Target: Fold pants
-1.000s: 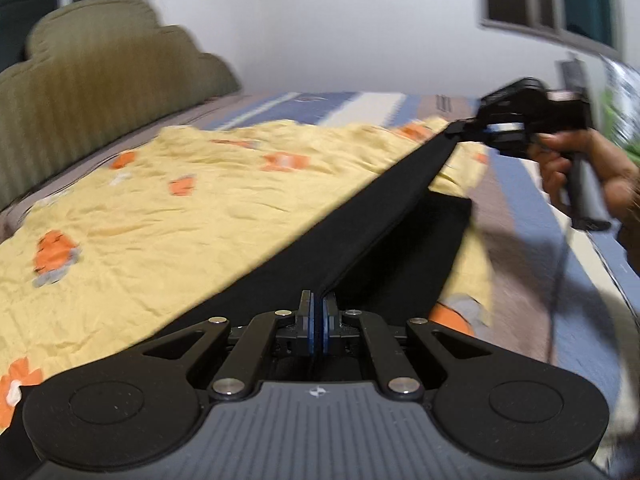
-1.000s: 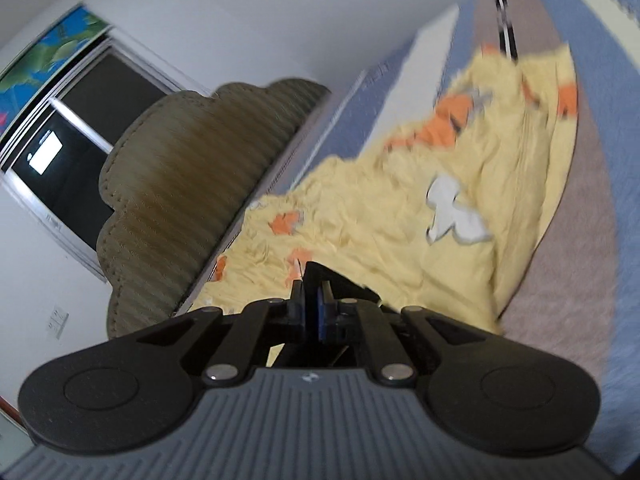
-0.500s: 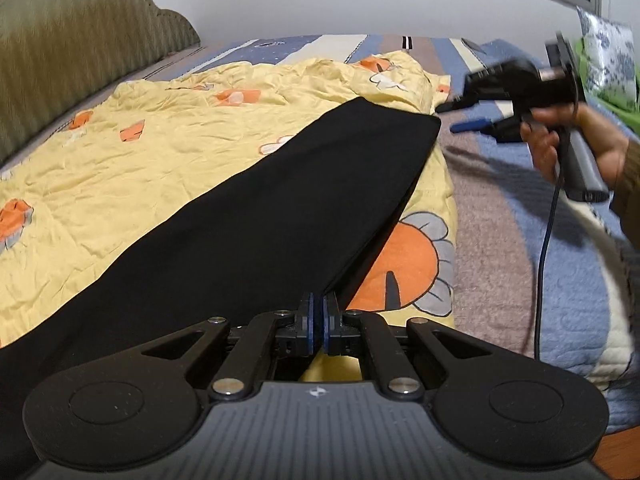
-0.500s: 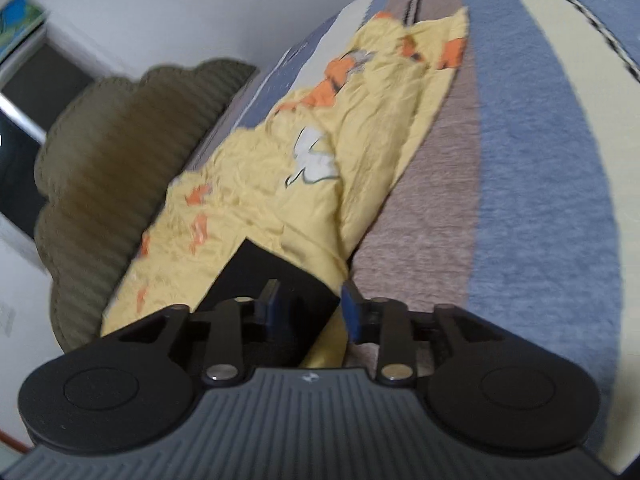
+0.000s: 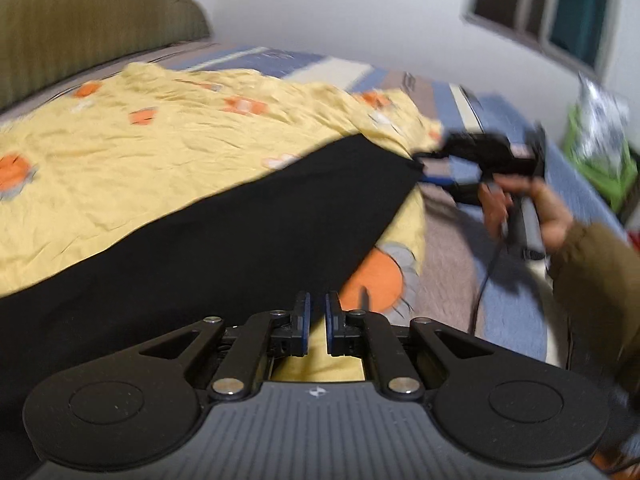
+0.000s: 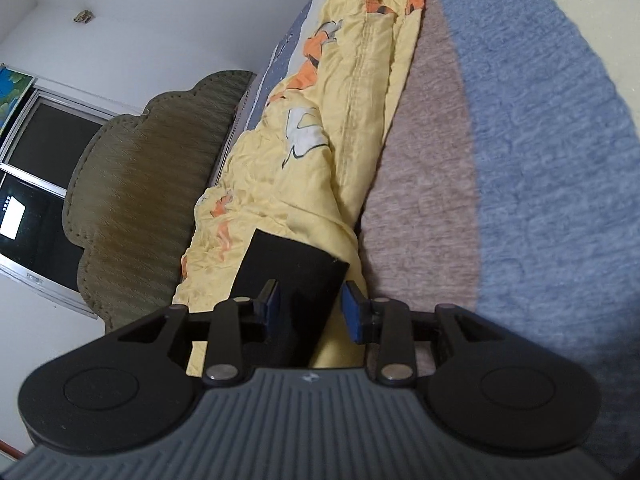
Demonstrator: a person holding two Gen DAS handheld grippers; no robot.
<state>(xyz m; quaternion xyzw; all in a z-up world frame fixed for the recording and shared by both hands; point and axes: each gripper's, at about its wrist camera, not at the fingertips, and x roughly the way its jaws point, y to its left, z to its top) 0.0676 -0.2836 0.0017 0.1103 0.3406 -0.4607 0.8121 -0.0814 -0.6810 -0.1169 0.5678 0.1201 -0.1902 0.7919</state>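
The black pants [image 5: 240,240] lie flat in a long band across the yellow blanket [image 5: 160,152] on the bed. My left gripper [image 5: 316,308] is slightly open and empty, just off the near edge of the pants. My right gripper [image 5: 430,168] is open at the far end of the pants. In the right wrist view the right gripper [image 6: 310,300] stands open, with the pants' end [image 6: 292,264] lying flat between and beyond its blue pads, not pinched.
The striped blue, brown and cream bedspread [image 6: 520,160] covers the bed to the right of the blanket. An olive padded headboard [image 6: 132,192] stands at the far side. A cable [image 5: 484,280] hangs from the right gripper. A green bag [image 5: 600,152] sits by the wall.
Both grippers held the pants stretched in the air, then lowered them flat onto the blanket. The right gripper opened first, then the left opened and let go.
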